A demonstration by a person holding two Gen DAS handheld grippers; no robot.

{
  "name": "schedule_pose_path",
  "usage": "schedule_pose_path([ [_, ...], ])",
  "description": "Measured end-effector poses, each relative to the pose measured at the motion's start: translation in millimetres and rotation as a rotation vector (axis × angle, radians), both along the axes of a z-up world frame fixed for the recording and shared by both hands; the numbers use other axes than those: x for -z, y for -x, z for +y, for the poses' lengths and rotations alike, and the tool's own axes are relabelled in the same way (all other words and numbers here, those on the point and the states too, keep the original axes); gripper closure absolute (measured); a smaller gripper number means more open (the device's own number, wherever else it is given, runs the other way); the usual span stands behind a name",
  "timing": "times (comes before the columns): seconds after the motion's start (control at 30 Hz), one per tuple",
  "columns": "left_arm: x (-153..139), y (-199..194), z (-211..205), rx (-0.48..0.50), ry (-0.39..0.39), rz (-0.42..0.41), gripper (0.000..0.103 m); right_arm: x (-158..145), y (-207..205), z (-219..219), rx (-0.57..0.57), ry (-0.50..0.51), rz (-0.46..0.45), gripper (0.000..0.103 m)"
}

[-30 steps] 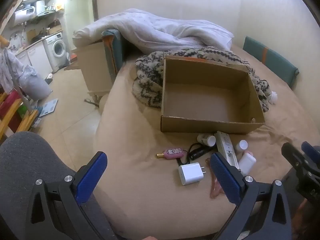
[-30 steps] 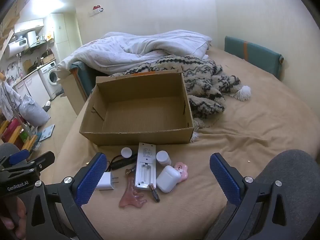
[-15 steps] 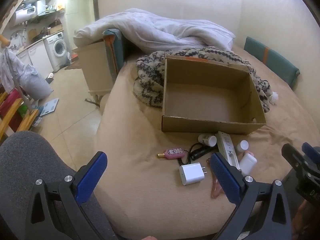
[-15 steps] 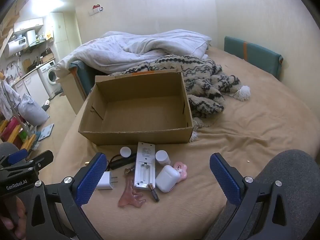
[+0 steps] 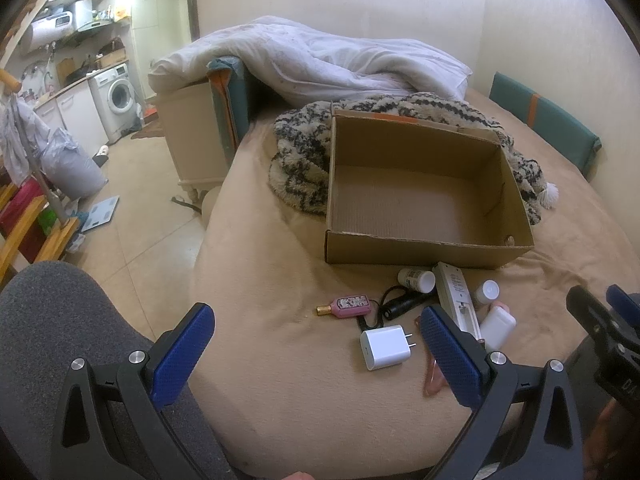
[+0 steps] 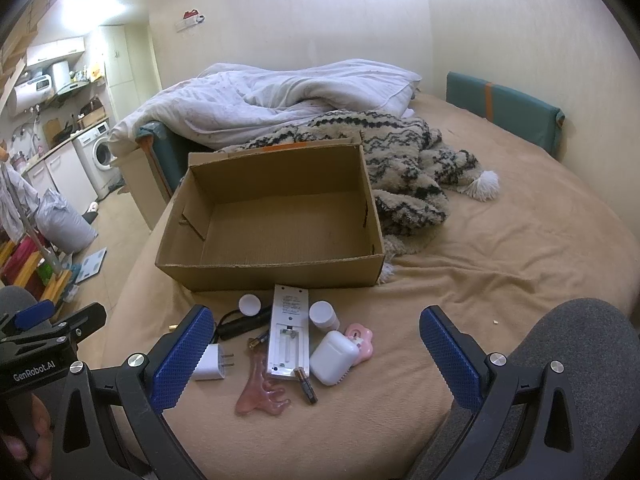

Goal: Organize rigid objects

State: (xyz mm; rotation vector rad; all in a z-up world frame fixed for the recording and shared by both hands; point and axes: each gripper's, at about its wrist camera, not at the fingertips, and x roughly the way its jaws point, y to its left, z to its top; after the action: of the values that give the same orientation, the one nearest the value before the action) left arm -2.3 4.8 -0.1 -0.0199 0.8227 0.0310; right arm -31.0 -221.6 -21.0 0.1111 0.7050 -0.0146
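Observation:
An empty cardboard box sits on the tan bed. In front of it lie small items: a white remote, a white charger, a pink bottle, a black flashlight, two white pill bottles, a white case, a pink comb. My left gripper is open and empty, near the bed's front edge. My right gripper is open and empty, held above the items.
A patterned blanket and white duvet lie behind the box. A green cushion stands at the far right. My grey-clad knees are near. The floor and washing machine are at left.
Both grippers have crept slightly forward toward the items; both stay open and empty. Nothing on the bed has moved.

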Motion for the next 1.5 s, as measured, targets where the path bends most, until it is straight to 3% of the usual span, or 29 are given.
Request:
schedule_pose_path([
  [1.5, 3.7, -2.7, -0.1, -0.004, 0.002, 0.006, 0.0, -0.5, -0.5, -0.6, 0.001, 0.003, -0.002, 0.0],
])
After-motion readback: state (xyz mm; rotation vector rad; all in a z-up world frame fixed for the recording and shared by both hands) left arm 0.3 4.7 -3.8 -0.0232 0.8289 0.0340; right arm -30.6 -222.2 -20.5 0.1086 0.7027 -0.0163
